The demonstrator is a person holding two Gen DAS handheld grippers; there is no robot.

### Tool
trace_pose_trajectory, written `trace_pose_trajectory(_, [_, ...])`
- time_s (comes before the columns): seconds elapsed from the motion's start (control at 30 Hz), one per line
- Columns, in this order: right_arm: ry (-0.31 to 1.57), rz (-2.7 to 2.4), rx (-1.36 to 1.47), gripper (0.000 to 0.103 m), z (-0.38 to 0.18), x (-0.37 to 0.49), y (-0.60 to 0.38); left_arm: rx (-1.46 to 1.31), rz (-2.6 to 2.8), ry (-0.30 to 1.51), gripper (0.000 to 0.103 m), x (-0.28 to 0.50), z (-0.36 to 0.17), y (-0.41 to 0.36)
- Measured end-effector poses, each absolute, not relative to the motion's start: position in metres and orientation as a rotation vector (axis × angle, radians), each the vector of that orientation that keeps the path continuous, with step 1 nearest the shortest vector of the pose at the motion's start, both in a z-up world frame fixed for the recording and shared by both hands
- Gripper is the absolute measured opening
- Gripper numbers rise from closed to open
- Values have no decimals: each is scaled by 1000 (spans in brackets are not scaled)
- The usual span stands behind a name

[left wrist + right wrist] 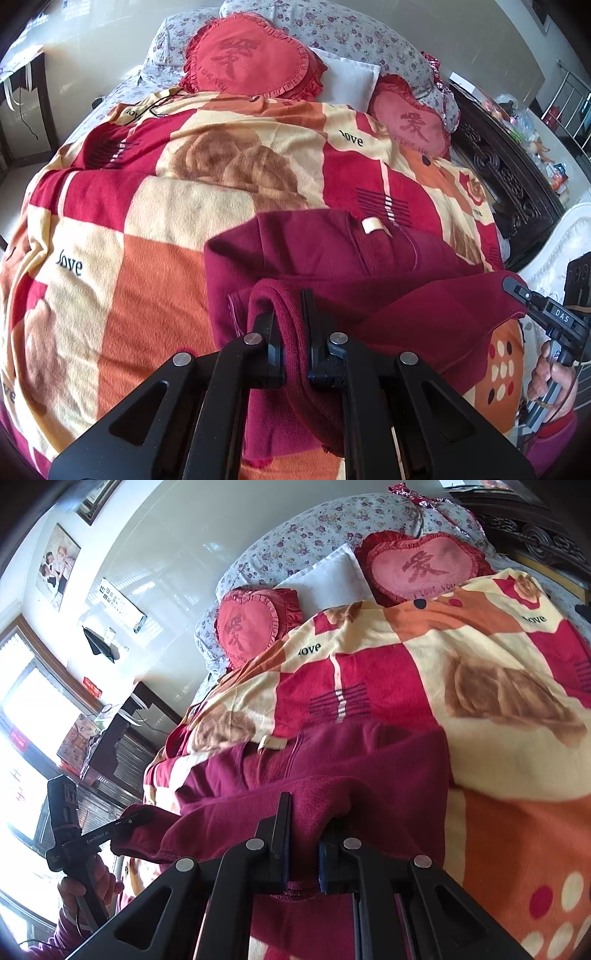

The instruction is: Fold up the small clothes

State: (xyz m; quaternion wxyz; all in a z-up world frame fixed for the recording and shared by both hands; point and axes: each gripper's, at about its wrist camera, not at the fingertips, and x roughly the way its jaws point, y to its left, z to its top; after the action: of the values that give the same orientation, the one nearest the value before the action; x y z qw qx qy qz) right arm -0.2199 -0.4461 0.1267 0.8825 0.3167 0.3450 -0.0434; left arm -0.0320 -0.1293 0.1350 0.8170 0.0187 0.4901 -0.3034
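With both the left gripper (290,314) and right gripper (306,823) clamped on the near hem of the maroon garment (332,251) lying on the blanket (147,206), carry the hem level toward the far edge, keeping corners even.

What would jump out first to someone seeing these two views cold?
The dark red garment lies low in the middle of both views, its near edge bunched and clamped in the left hand-held gripper and the right hand-held gripper. It lies on a loud red, orange and cream blanket covering the bed. At the head of the bed lie two red heart-shaped cushions, one on each side of a white pillow.
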Motion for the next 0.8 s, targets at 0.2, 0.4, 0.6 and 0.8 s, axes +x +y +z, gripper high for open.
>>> trace_pose_trajectory(0.2, [720,-107,678,10,118,-186,-467,21,-622,1071,6,-3,128,-145])
trace_pose_trajectory(0.4, [739,-66,711,49,102,-155,-485,-108,-654,1163,7,31,117,-144])
trace_pose_trajectory(0.6, [649,-128,800,50,119,-162,-515,-23,-685,1182,7,33,124,-151])
trace_pose_trajectory(0.8, [583,-78,707,50,142,-191,-484,-58,-705,1255,7,45,115,-148])
